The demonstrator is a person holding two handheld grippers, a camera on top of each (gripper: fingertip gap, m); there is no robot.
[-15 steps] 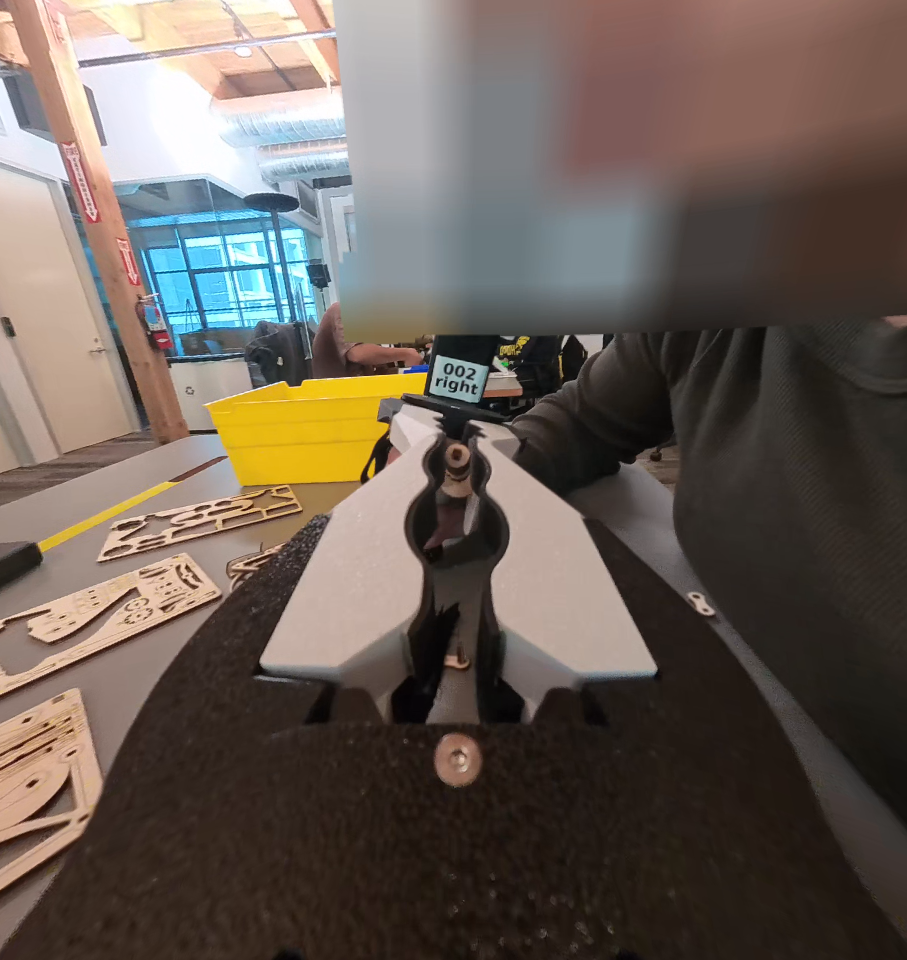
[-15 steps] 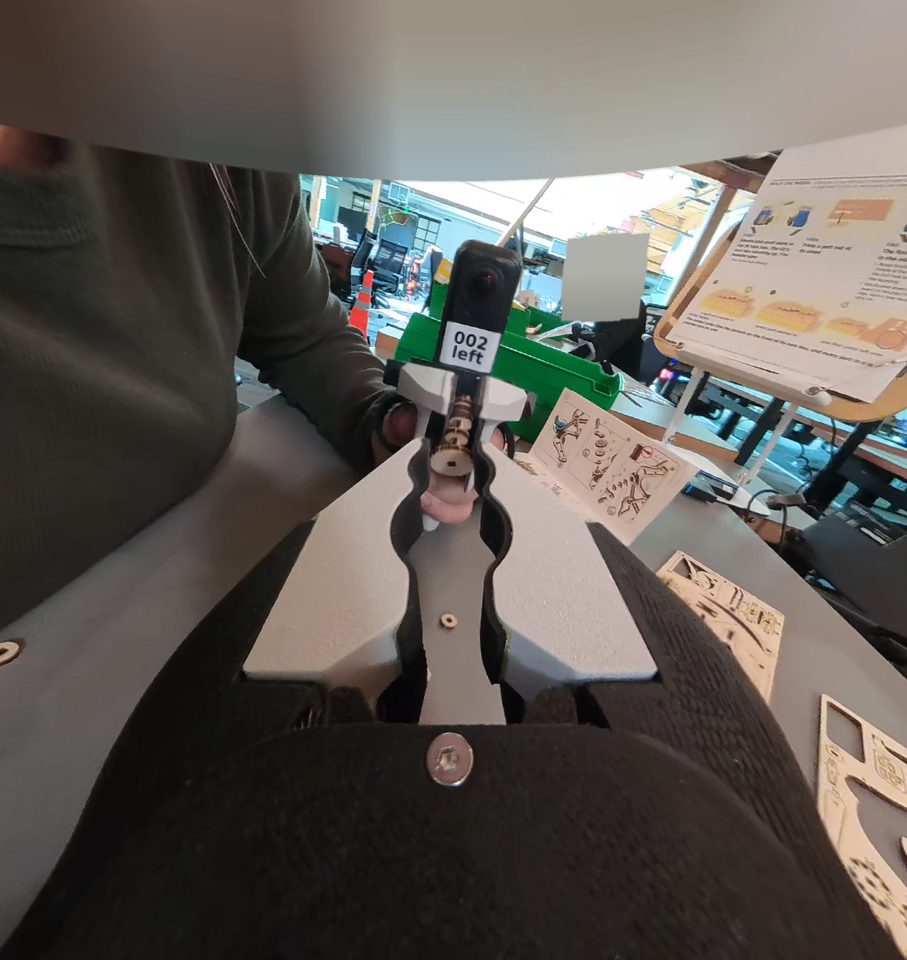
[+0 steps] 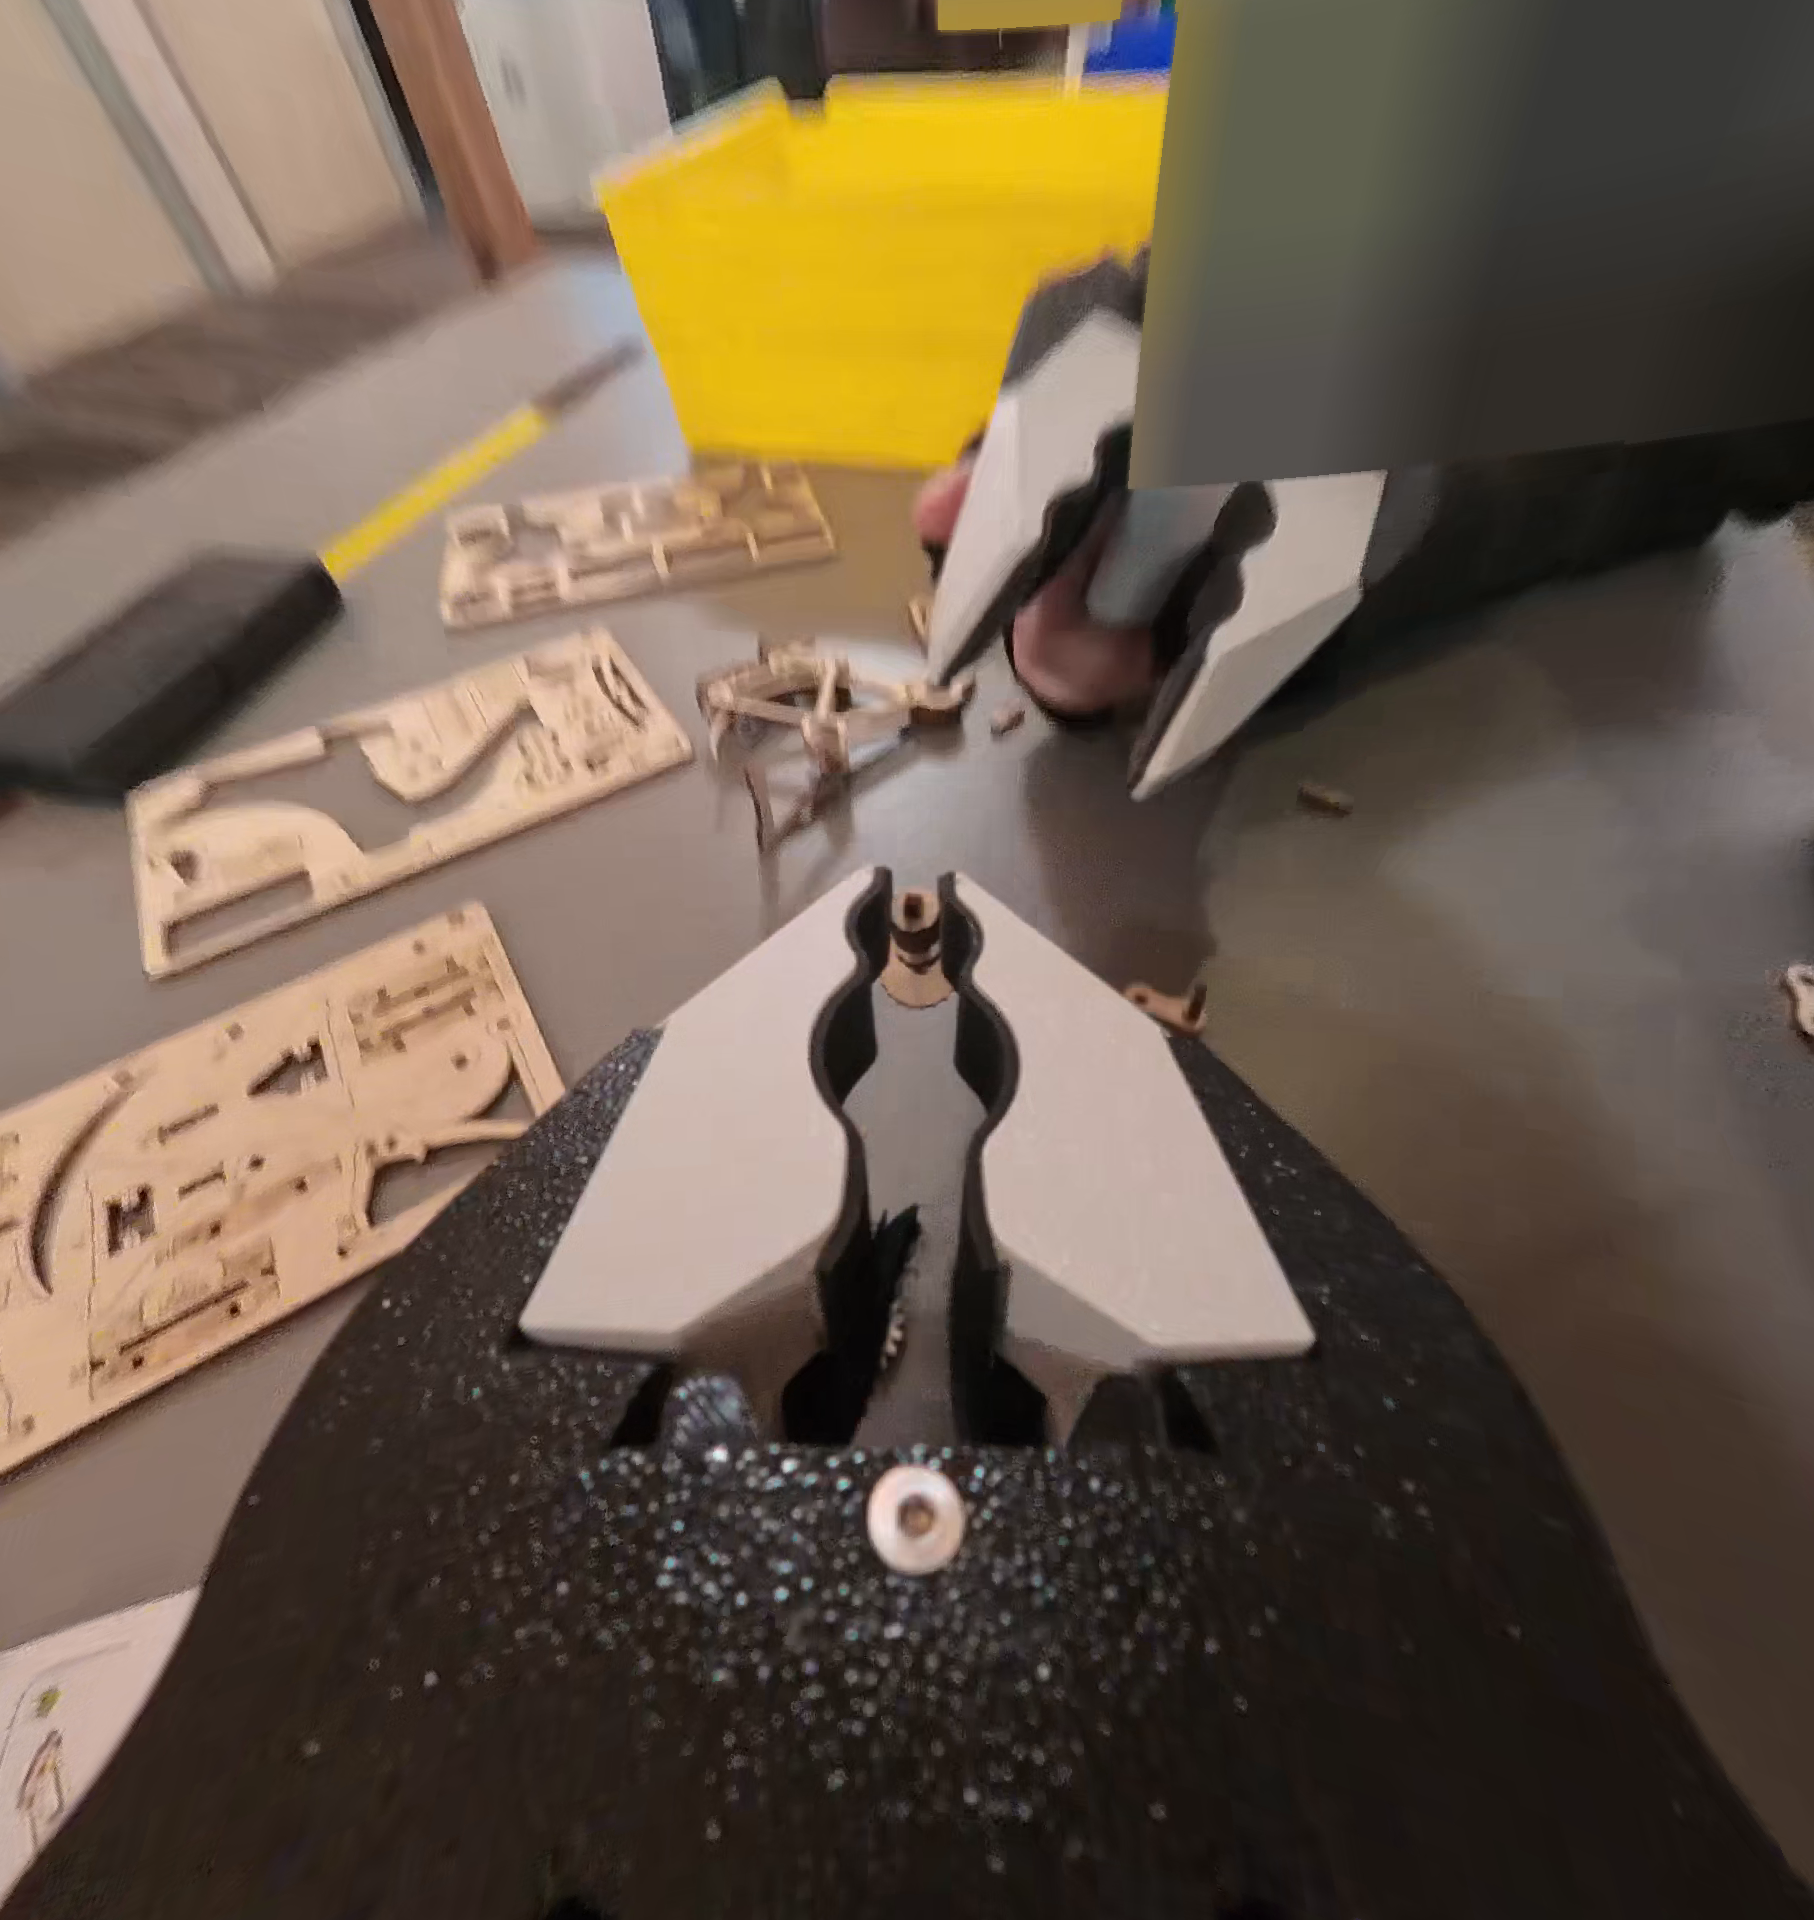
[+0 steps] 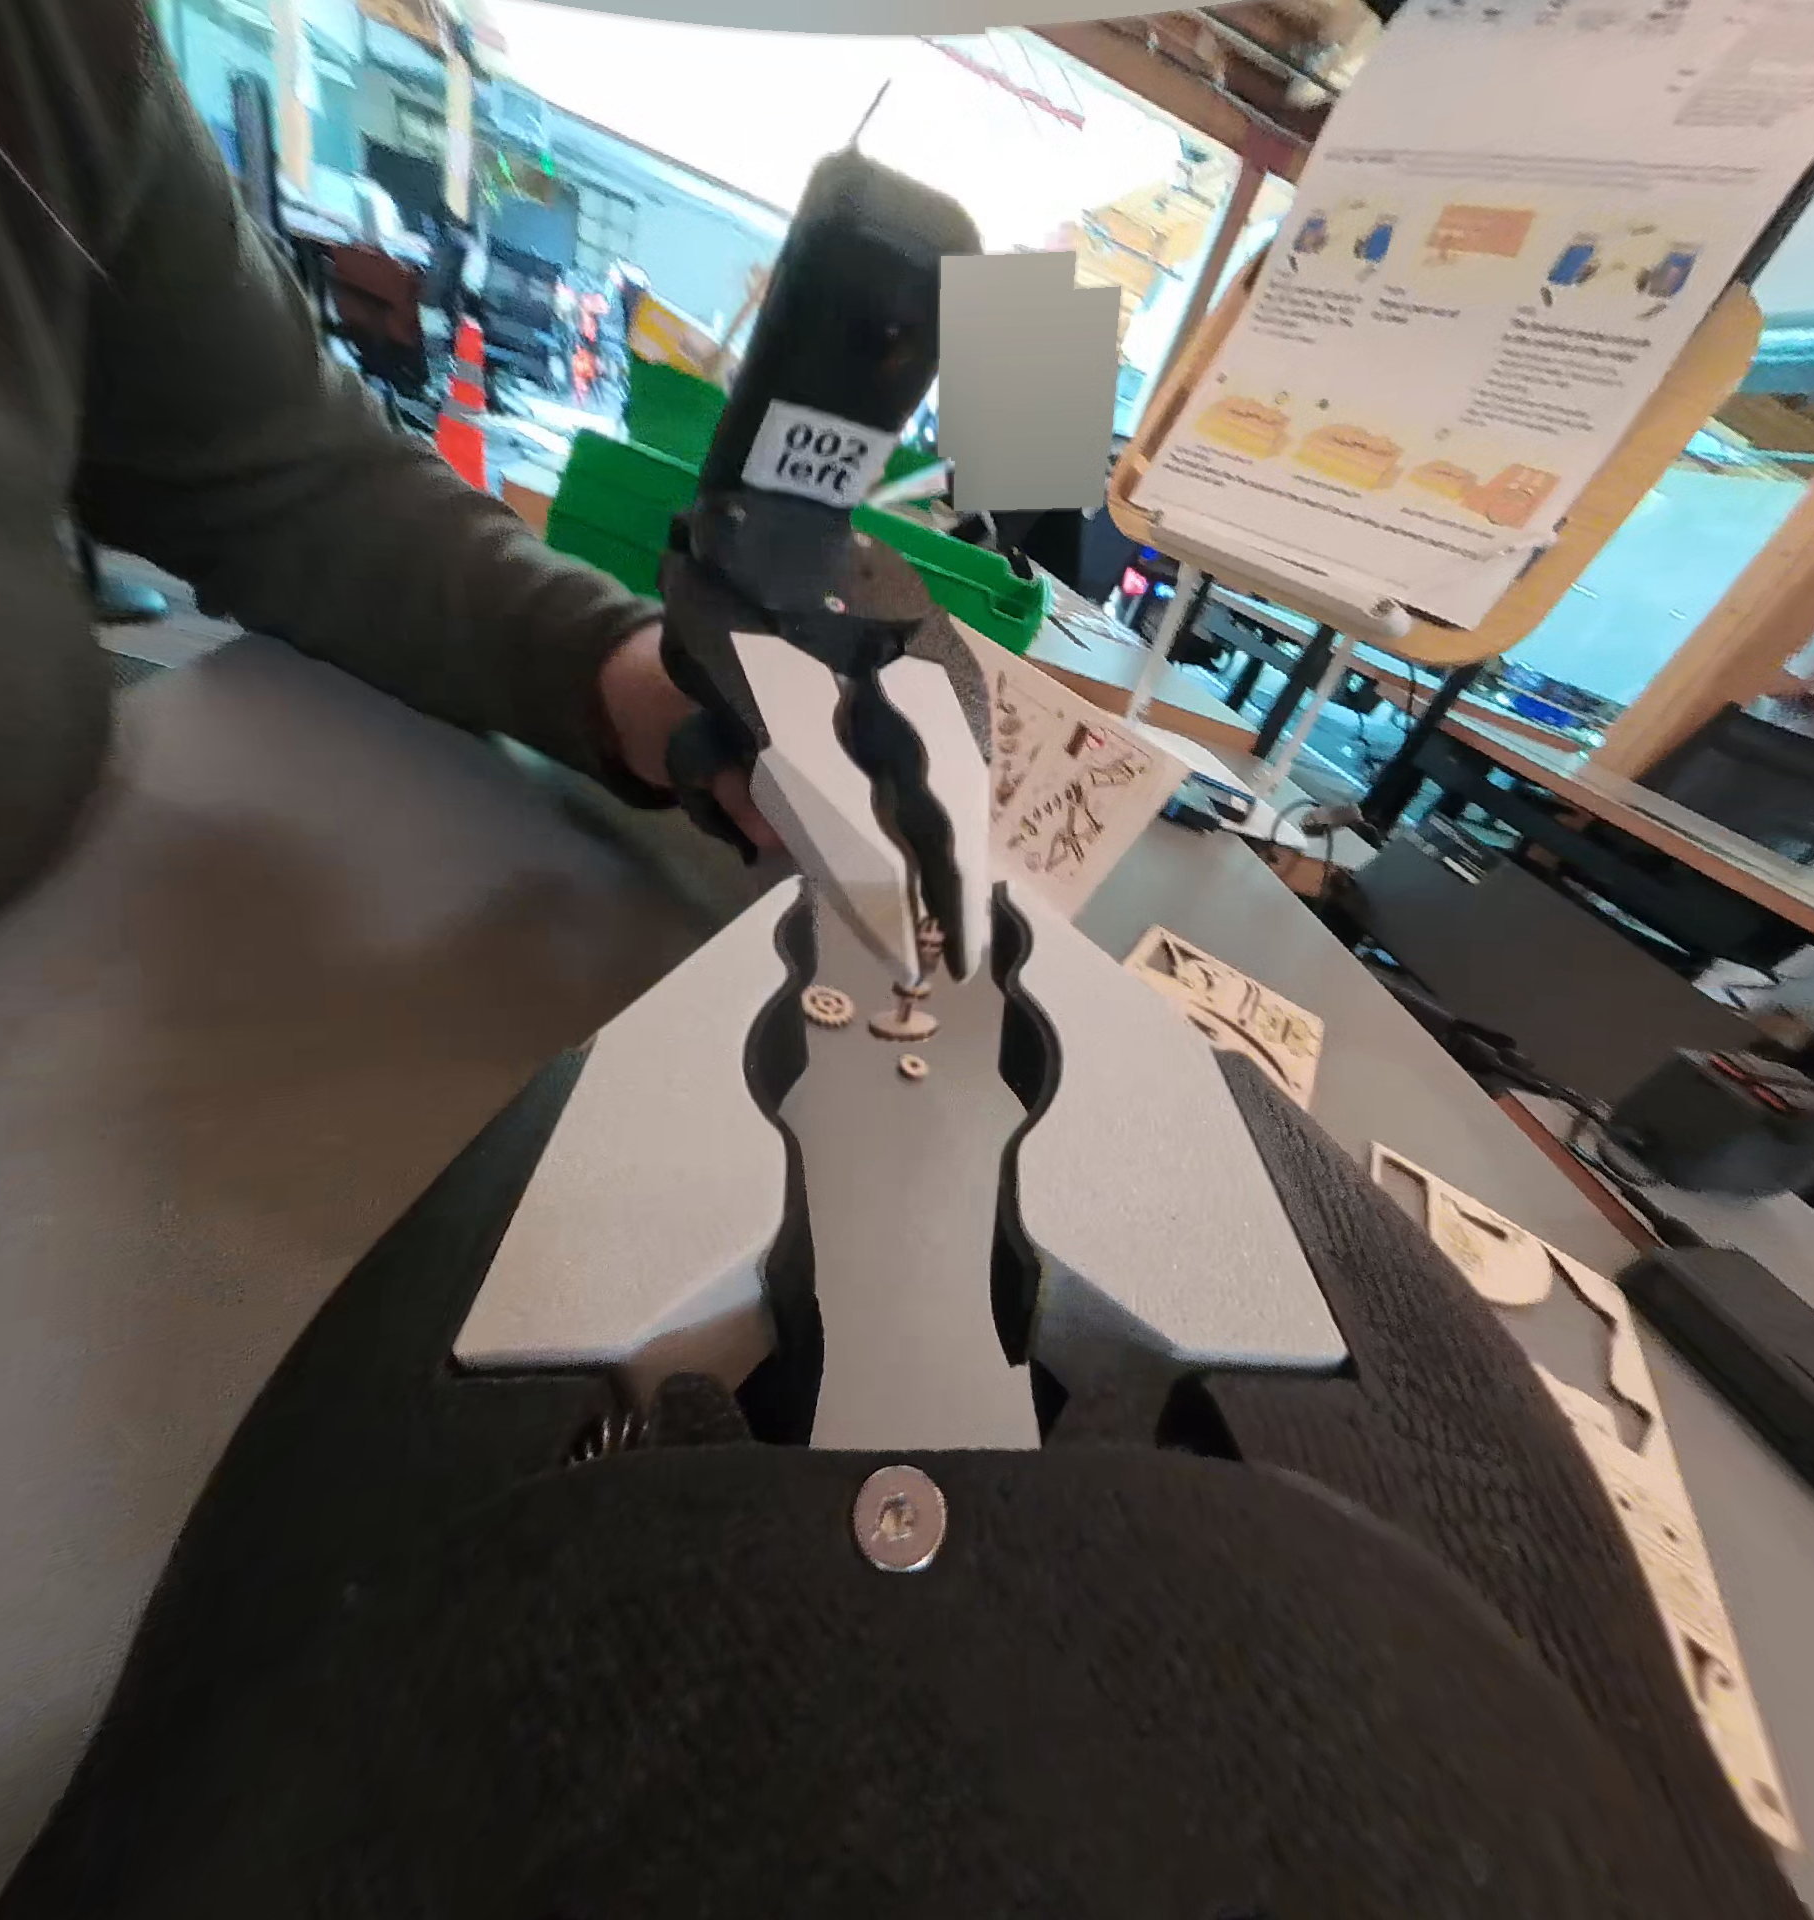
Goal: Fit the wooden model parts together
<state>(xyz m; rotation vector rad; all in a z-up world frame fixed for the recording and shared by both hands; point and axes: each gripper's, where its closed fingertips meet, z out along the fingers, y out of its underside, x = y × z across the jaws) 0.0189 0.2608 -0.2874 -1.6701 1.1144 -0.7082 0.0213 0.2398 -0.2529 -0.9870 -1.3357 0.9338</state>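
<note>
1. The left gripper (image 3: 913, 883) is closed on a small wooden axle with discs (image 3: 915, 940); its tips pinch the top of it. In the right wrist view this axle (image 4: 908, 1003) stands upright, its bottom disc on or just above the grey table (image 4: 259, 935); I cannot tell which

2. The right gripper (image 4: 898, 899) is wide and holds nothing. The axle lies straight ahead, between its fingers

3. A loose gear (image 4: 830, 1004) and a smaller gear (image 4: 914, 1066) lie just beside the axle, nearer to the right gripper. I judge one goes onto the upright axle next

4. Farther out lie the cut sheets (image 3: 404, 769) and a half-built frame (image 3: 820, 707)
</note>
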